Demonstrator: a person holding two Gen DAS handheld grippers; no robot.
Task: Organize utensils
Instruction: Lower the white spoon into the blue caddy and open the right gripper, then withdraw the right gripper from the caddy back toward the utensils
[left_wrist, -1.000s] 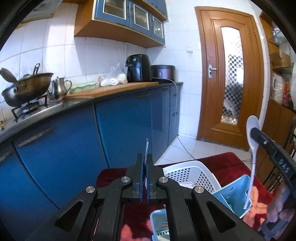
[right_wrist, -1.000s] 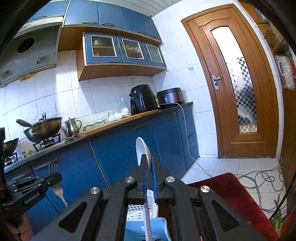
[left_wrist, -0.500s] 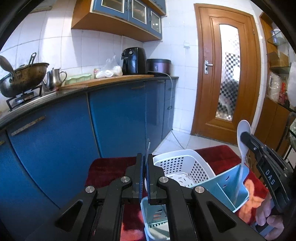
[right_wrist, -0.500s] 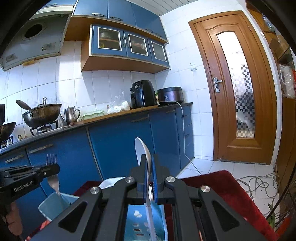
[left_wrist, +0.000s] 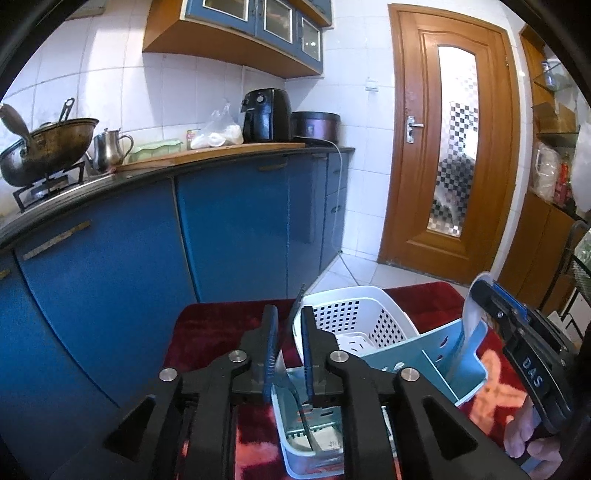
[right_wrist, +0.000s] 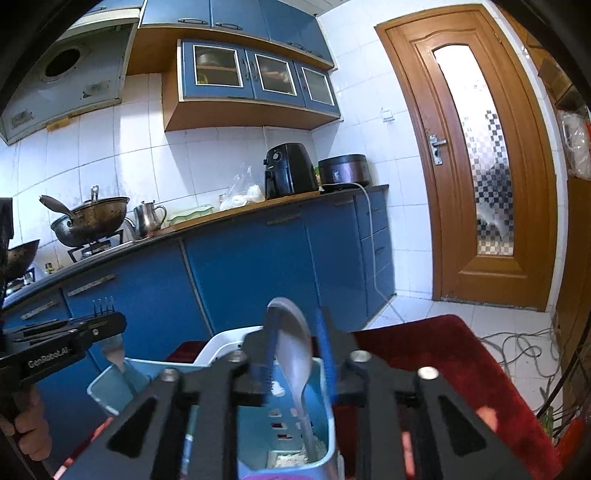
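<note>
Fork (left_wrist: 295, 373) loose between opening left tool (left_wrist: 289, 354); spoon (right_wrist: 295, 354) between opening right tool (right_wrist: 295, 350); handle ends hidden in caddy (right_wrist: 325, 424).

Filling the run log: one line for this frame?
left gripper: jaws opening, fork into blue caddy | right gripper: jaws opening, spoon into caddy | white basket behind

A black air fryer (left_wrist: 265, 114), a dark rice cooker (left_wrist: 315, 124) and a steel kettle (left_wrist: 110, 149) are seen on the bench (left_wrist: 236, 153) over blue cabinets (left_wrist: 236, 236), with a wooden door (left_wrist: 448, 147) beyond.
</note>
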